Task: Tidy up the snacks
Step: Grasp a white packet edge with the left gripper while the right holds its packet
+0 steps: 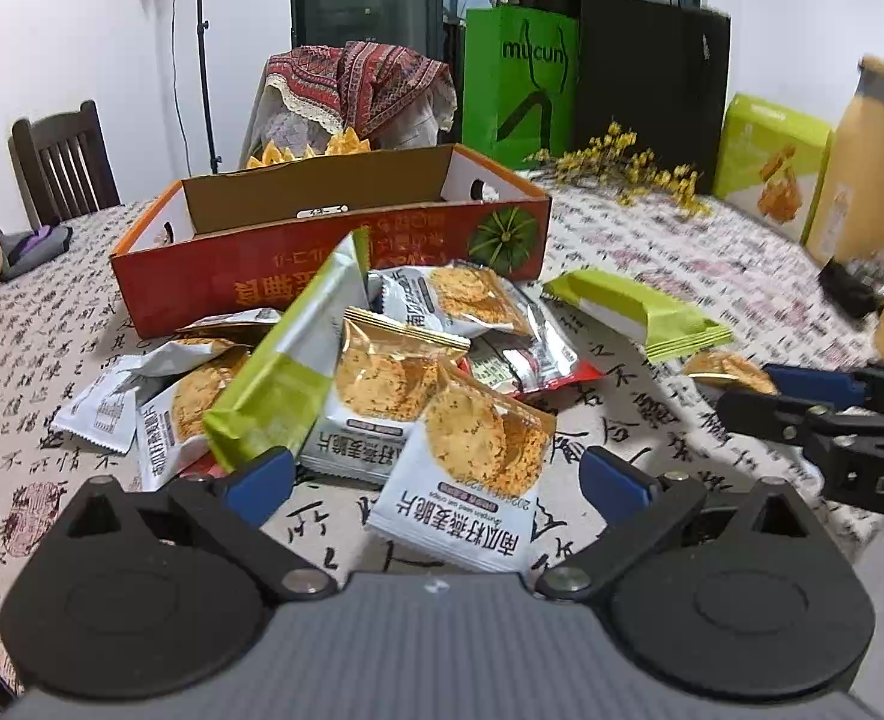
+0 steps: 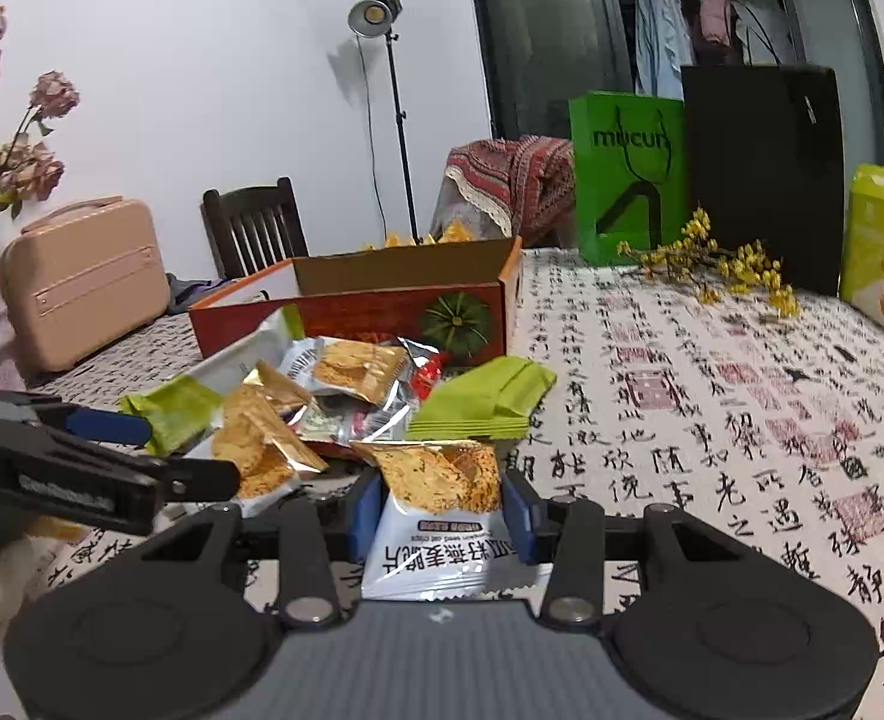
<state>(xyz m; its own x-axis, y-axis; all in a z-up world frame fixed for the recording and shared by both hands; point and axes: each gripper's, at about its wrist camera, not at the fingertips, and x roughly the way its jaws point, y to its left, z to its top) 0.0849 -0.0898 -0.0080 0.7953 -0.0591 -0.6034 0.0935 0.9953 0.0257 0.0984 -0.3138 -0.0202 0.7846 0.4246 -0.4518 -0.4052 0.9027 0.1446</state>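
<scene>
Two tools: the right tool clamps a cracker packet; the left tool, jaws apart, hovers over another packet.

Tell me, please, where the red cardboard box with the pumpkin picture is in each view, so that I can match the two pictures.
Left wrist view: the red box lies in the upper middle, behind the snack pile.
Right wrist view: the red box lies at centre, slightly left, behind the pile.
Shared landmark: the green paper bag, behind the box to the right.

The green bag reads "mucun"; packets carry Chinese characters.
</scene>
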